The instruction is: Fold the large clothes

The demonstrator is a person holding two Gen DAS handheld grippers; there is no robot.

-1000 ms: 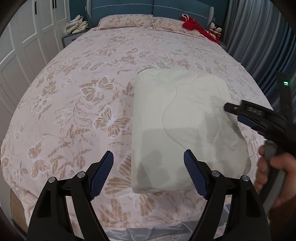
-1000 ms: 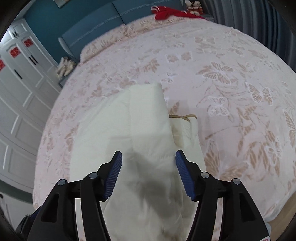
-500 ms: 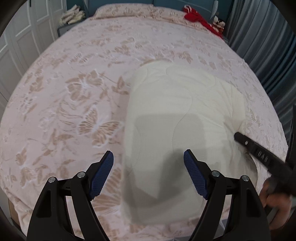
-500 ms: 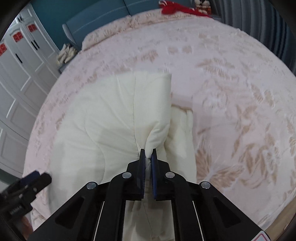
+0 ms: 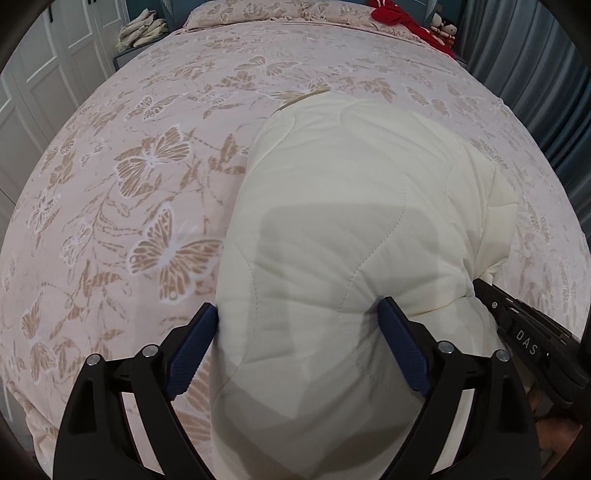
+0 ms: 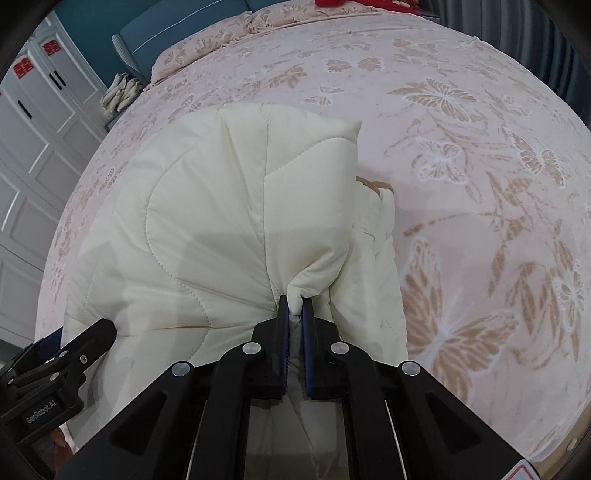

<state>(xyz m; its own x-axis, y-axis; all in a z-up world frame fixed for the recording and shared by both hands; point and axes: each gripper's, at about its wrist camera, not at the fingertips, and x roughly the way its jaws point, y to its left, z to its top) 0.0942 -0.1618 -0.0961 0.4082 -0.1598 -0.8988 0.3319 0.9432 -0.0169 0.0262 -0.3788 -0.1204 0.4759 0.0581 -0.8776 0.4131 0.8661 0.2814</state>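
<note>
Quilted cream garment (image 5: 351, 229), one piece, lies folded on a bed (image 5: 140, 155) spread with a pink butterfly-print cover, its bulk sitting right of the bed's centre in the left wrist view. Two hand-held grippers work its near edge. Left gripper (image 5: 299, 347) stands wide; its jaws have just been opening further, and the two blue pads flank a thick hump of the padding, the 3 o'clock pad denting the cloth, the 9 o'clock pad at the garment's left border, not clamped. Right gripper (image 6: 293, 314) is pinched nearly closed on a small tuck of the cream fabric, creases fanning away from the pinch toward 12 o'clock. A tan loop (image 6: 373, 183) shows at the garment's far right corner. One pillow (image 5: 251, 13) rests at the head of the bed at 12 o'clock, one red item (image 5: 402, 20) at 1 o'clock, one pile of pale cloth (image 5: 142, 31) on a stand at 11 o'clock. White wardrobe doors (image 6: 33, 155) line the 9 o'clock side, grey curtains (image 5: 546, 74) the 3 o'clock side. Bare bedspread stretches wide to the garment's left and beyond it toward the pillow; a narrower strip lies to its right.
</note>
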